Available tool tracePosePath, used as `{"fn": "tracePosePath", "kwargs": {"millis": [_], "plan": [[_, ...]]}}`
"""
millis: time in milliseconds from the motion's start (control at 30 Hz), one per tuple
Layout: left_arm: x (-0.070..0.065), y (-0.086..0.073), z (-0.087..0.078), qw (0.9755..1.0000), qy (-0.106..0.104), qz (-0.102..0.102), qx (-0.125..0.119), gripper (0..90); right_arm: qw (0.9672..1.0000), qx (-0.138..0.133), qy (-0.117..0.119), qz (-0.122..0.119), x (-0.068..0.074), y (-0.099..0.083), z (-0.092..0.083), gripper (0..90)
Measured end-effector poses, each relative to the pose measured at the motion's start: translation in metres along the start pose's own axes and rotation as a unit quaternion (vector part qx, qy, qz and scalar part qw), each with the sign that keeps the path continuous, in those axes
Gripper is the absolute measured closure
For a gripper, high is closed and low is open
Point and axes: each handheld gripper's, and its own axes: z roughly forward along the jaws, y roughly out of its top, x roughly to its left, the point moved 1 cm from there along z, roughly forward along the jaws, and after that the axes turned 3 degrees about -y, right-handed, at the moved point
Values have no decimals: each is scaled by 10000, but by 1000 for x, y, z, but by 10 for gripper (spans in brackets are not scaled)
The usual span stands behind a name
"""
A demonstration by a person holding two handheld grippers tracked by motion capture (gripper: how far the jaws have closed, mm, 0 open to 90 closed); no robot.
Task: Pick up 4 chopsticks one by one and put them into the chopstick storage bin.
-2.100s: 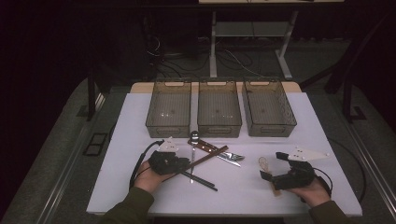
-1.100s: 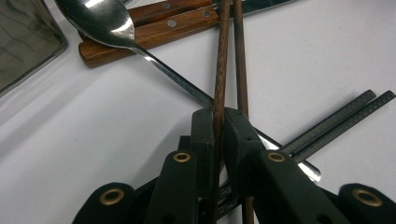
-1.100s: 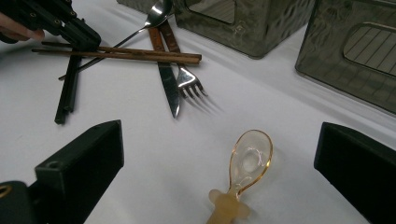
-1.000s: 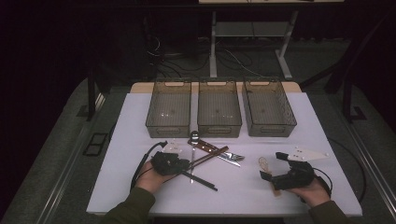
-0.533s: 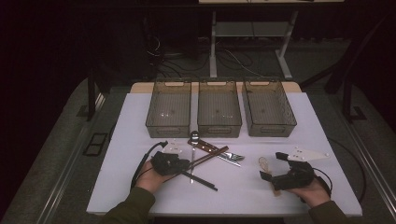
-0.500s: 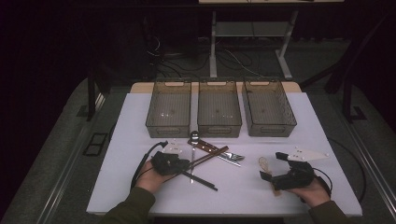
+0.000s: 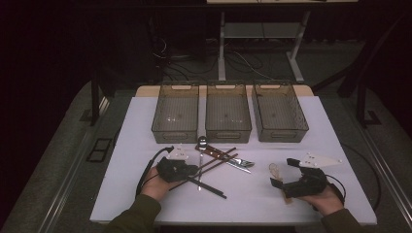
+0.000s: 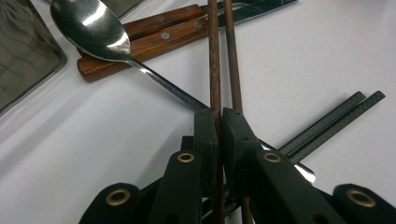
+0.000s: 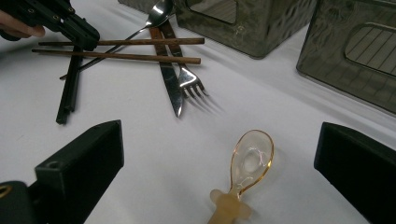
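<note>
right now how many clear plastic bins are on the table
3, side by side along the far edge: left clear plastic bin, middle bin, right bin. None seem hidden.

One brown wooden chopstick (image 8: 214, 56) sits pinched in my left tool (image 8: 219, 133), its twin (image 8: 232, 60) just beside it; both lie nearly flat across the steel spoon's handle (image 8: 163, 86) on the white counter (image 8: 93, 154)
</note>
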Motion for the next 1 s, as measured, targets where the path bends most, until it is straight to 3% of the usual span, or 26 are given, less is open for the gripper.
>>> {"fn": "tracePosePath", "kwargs": {"millis": [700, 1000], "plan": [[-3, 5, -18, 9997, 72, 45, -214, 847, 10000, -2, 5, -8, 0, 0, -1, 12], [3, 2, -28, 9990, 194, -110, -380, 847, 10000, 1, 15, -7, 0, 0, -1, 13]]}}
